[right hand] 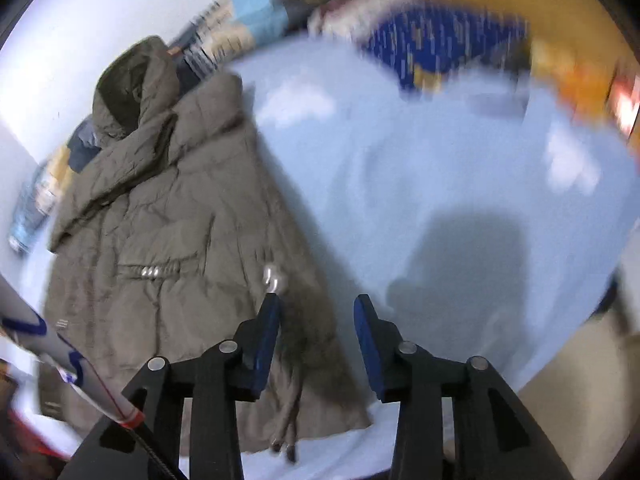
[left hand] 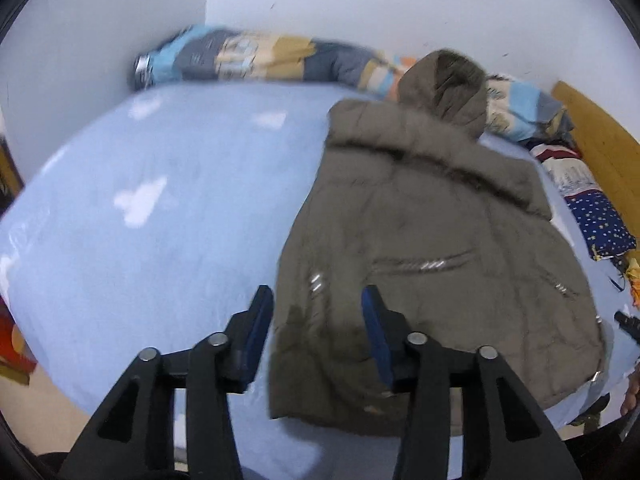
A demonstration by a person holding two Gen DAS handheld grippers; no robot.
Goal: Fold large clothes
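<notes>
Pale blue bed sheet (left hand: 160, 220) against white walls. Olive-brown padded hooded coat (left hand: 432, 248) lies flat on it, sleeves apparently folded in, hood towards the far wall. Left hand-held gripper (left hand: 318, 300) and right hand-held gripper (right hand: 316, 308) both hover above the hem, jaws apart, nothing between them. Judgement: coat bulky, soft, springy; take the hem corners. Striped quilt (left hand: 260, 56) and star-print blue pillow (left hand: 600, 224) crowd the far edges.

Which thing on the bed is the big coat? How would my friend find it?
Look at the bed with the pale blue sheet. The coat lies flat on it, its hood toward the wall, by the striped bedding. It is the only dull brown, puffy thing there, with shiny silver zips.
</notes>
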